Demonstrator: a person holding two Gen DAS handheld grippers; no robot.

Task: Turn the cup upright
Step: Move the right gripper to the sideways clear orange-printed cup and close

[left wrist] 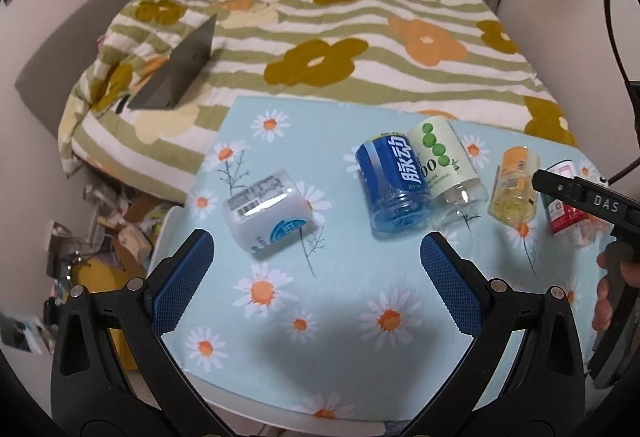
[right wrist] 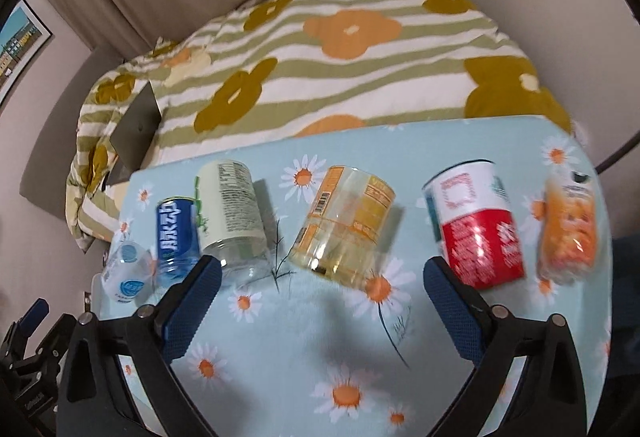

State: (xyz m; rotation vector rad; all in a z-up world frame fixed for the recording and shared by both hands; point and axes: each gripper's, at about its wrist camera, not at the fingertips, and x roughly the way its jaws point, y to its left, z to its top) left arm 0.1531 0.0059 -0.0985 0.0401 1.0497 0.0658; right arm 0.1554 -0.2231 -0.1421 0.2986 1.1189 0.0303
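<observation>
Several cut-bottle cups lie on their sides on a daisy-print table. From the left: a white cup, a blue cup, a pale green cup, a yellow cup and a red-and-white cup. The right wrist view shows the white cup, the blue cup, the green cup, the yellow cup, the red-and-white cup and an orange cup. My left gripper is open and empty, just in front of the white cup. My right gripper is open and empty, in front of the yellow cup.
A bed with a striped flower quilt lies behind the table, with a grey laptop on it. Clutter and boxes sit on the floor to the left. The right gripper's body reaches in at the right of the left wrist view.
</observation>
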